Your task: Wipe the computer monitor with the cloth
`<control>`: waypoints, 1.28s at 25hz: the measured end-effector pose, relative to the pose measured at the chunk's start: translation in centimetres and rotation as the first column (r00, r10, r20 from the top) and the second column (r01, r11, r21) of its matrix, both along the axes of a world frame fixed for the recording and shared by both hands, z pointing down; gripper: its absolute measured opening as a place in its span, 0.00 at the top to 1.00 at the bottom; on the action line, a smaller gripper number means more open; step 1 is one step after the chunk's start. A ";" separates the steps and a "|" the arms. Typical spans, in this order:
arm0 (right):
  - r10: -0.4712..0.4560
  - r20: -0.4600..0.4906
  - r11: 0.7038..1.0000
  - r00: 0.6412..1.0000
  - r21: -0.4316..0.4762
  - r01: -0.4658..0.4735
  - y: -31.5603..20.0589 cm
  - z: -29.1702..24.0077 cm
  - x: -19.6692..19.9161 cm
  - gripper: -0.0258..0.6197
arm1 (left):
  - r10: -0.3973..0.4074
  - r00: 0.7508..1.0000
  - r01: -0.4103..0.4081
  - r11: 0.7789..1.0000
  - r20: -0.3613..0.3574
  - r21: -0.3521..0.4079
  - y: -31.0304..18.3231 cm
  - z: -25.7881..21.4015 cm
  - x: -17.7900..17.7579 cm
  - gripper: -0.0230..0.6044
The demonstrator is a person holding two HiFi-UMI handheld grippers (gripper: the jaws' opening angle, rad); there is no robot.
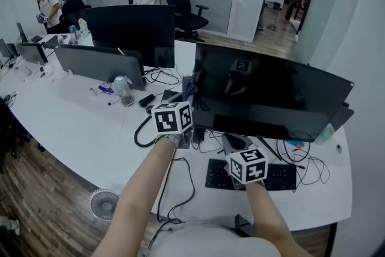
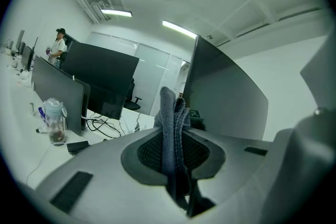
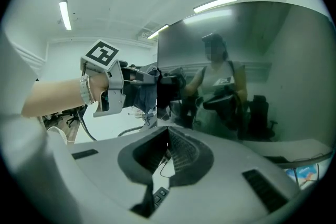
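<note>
I count two grippers, the left gripper (image 1: 187, 98) and the right gripper (image 1: 238, 144), and one cloth (image 2: 172, 128). The desk (image 1: 78, 123) carries at least four monitors: near monitor (image 1: 271, 93), black monitor (image 1: 132, 33), grey monitor (image 1: 99, 63), small monitor (image 1: 30, 52). I also count one keyboard (image 1: 277, 177), one jar (image 1: 123, 90), one floor fan (image 1: 104, 204) and two office chairs (image 1: 183, 3).

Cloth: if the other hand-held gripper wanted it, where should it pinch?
Pinch the cloth on its bunched free end, which stands up past the jaws of the left hand-held gripper. The lower part is clamped there, so probably come in from beyond the tips, on the side away from the monitor, where there's room.
</note>
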State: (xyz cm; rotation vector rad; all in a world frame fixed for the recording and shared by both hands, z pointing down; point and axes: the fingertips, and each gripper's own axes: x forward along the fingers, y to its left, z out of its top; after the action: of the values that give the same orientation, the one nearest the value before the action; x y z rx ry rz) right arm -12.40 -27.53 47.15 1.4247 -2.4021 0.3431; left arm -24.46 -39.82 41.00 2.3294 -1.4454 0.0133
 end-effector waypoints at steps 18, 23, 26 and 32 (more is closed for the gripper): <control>-0.019 -0.016 0.999 1.000 0.046 0.020 -0.7 -2.2 -0.9 0.95 | 0.016 1.000 -0.018 0.993 0.014 0.118 -0.3 -6.4 0.2 0.86; -0.021 -0.013 0.998 1.000 0.052 0.022 -0.6 -2.4 -1.0 0.95 | 0.011 1.000 -0.012 0.992 0.004 0.123 -0.4 -7.6 0.2 0.86; -0.027 -0.014 0.998 1.000 0.051 0.028 -0.5 -2.3 -1.4 0.95 | 0.007 1.000 -0.008 0.990 0.002 0.139 -0.5 -8.7 0.1 0.86; -0.026 -0.016 0.998 1.000 0.050 0.027 -0.4 -2.3 -1.2 0.95 | 0.005 1.000 -0.006 0.984 0.005 0.175 -0.7 -10.8 0.3 0.86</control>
State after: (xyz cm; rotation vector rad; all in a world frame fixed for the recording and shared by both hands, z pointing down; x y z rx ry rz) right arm -13.60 -27.92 44.85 1.4106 -2.4313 0.2658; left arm -24.19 -40.49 30.18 2.4741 -1.4970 -0.1122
